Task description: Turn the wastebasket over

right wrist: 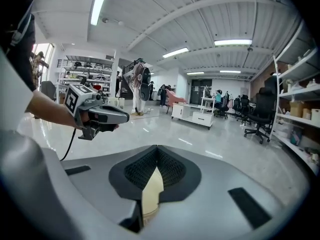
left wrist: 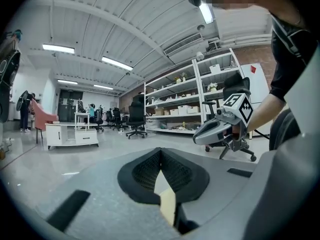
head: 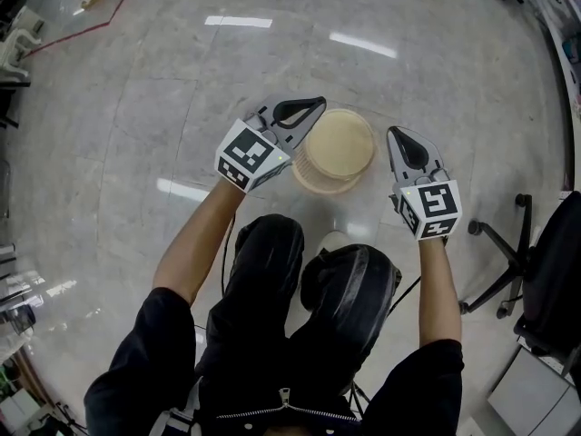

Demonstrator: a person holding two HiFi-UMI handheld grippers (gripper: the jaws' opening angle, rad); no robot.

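Note:
The wastebasket (head: 338, 148) is a round tan tub standing on the glossy floor in front of the person's knees, its circular top face toward the head camera and ribbed side showing low on the left. My left gripper (head: 318, 105) hovers by its upper-left rim, jaws shut with nothing in them. Just right of the tub, my right gripper (head: 397, 133) is also shut and holds nothing. Between the closed pads of each gripper view only a tan sliver of the wastebasket (left wrist: 167, 199) (right wrist: 150, 194) shows. Each camera sees the opposite gripper: right gripper (left wrist: 200, 136), left gripper (right wrist: 122, 118).
The person's knees in black trousers (head: 300, 280) are right behind the tub. An office chair base (head: 504, 262) stands at the right. Farther off are storage shelves (left wrist: 190, 104), a white low cabinet (left wrist: 72, 134) and several office chairs.

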